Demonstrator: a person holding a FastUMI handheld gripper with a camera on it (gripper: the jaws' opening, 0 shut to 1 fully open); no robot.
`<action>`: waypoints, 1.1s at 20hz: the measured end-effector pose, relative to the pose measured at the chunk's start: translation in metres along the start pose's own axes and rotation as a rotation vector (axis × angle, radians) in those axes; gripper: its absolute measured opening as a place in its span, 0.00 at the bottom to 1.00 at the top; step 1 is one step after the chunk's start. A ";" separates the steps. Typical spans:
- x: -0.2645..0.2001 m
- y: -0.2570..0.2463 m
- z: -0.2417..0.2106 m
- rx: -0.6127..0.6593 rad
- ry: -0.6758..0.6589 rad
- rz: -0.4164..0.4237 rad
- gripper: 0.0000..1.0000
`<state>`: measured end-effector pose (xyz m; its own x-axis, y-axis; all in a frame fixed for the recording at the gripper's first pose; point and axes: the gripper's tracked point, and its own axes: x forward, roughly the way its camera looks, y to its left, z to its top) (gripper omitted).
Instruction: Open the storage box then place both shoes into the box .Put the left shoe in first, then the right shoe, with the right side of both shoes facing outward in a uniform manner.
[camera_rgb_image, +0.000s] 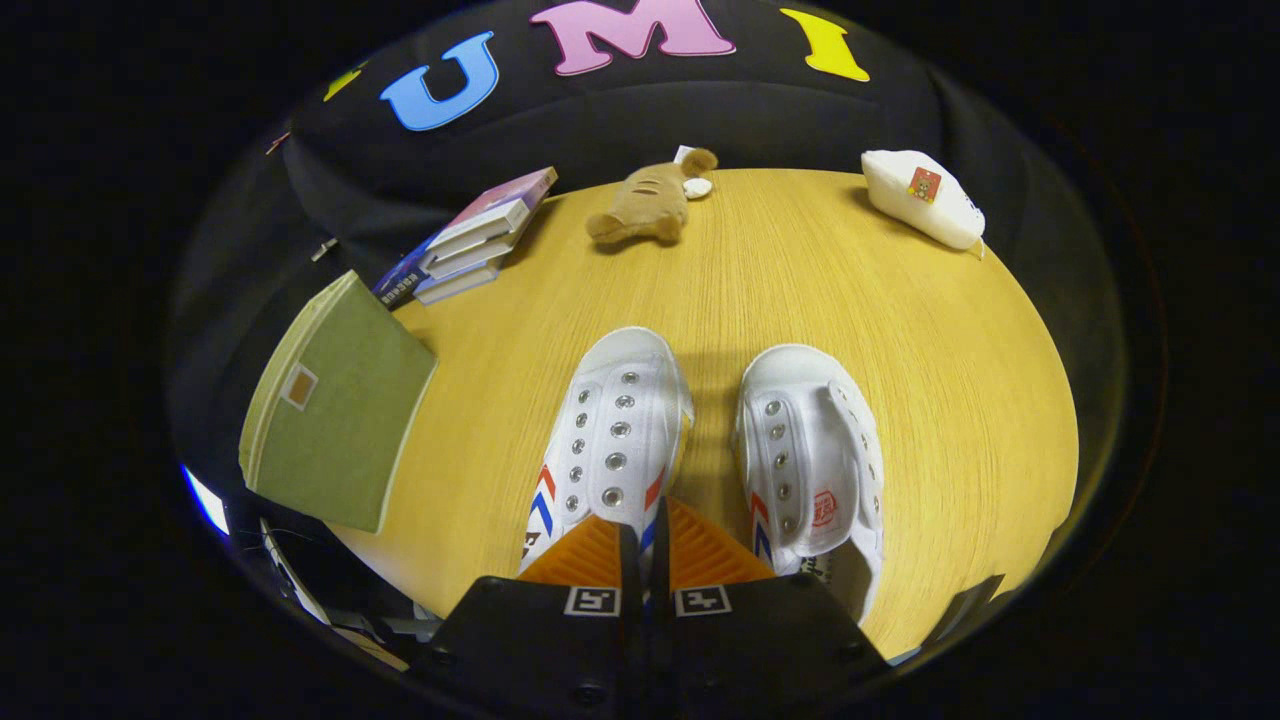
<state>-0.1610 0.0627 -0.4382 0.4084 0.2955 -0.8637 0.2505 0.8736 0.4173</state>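
Two white canvas shoes with metal eyelets and red-and-blue side stripes stand side by side on the wooden table (900, 330), toes pointing away from me. My gripper (645, 522) is shut on the left-hand shoe (615, 420), its fingers pinching the shoe's right side wall near the heel opening. Just right of the fingers lies the other shoe (810, 450), leaning slightly, its tongue showing a red stamp. An olive-green fabric storage box (335, 415) with a small patch sits at the table's left edge, left of the held shoe. I cannot tell whether its lid is open.
Beyond the box, a stack of books (475, 235) rests at the table's far left. A brown plush toy (645, 205) lies at the far edge, straight beyond the shoes. A white pouch (925, 200) with a small badge sits at the far right.
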 end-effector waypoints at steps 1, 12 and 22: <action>-0.005 0.006 0.009 0.018 -0.018 0.018 0.05; -0.065 0.165 0.105 0.064 -0.048 0.194 0.05; -0.025 0.357 0.088 0.100 0.066 0.290 0.05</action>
<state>-0.0047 0.3330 -0.2433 0.4187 0.5539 -0.7196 0.2182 0.7078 0.6718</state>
